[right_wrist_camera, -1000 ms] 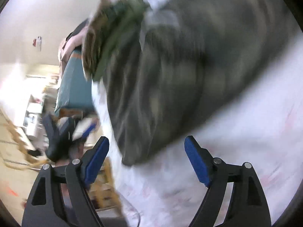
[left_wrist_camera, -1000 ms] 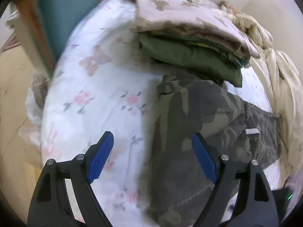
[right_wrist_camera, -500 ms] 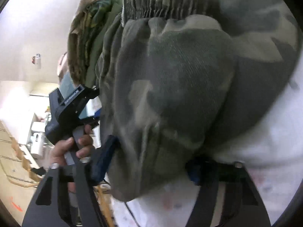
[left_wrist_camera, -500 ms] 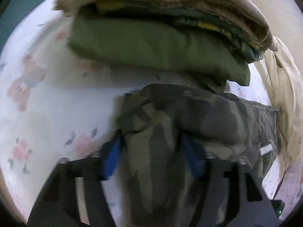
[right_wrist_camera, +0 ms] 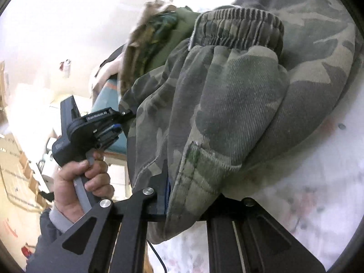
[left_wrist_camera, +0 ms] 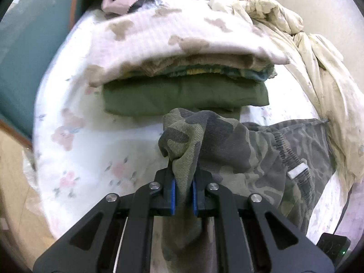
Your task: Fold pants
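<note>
Camouflage pants (left_wrist_camera: 238, 150) lie bunched on a white floral bed sheet (left_wrist_camera: 91, 150). My left gripper (left_wrist_camera: 183, 193) is shut on a raised fold of the pants at their left edge. In the right wrist view the pants (right_wrist_camera: 227, 104) fill most of the frame, waistband at the top. My right gripper (right_wrist_camera: 182, 195) is shut on a thick bundle of the pants' edge; its right finger is hidden under cloth. The left gripper (right_wrist_camera: 122, 118) also shows there, pinching the pants' far edge, held by a hand.
A stack of folded clothes (left_wrist_camera: 182, 75), olive piece at the bottom, sits just behind the pants. A crumpled cream blanket (left_wrist_camera: 318, 68) lies along the right. A teal headboard (left_wrist_camera: 27, 56) stands at the left, past the bed's edge.
Both grippers were open above the pants, then lowered onto them and closed on the cloth. The left one has lifted a fold off the sheet.
</note>
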The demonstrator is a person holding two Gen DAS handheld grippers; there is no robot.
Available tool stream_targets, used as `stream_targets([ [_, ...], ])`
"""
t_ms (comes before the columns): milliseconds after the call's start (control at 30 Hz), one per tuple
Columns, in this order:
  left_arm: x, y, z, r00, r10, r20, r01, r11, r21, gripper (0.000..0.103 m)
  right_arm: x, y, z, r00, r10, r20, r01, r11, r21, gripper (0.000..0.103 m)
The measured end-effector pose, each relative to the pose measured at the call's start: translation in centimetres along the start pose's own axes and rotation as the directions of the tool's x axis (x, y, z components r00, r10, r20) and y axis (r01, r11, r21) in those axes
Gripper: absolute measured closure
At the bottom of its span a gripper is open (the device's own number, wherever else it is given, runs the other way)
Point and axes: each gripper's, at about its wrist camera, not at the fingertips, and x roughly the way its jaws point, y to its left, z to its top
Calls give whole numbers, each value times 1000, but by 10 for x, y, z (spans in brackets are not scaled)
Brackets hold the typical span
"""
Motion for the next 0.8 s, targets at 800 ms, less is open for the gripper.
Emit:
stream_targets([
  [800, -63, 115, -157, 935, 337, -105, -347, 934, -85, 72, 39, -1, -145, 935, -107, -337, 112, 994, -6, 70],
])
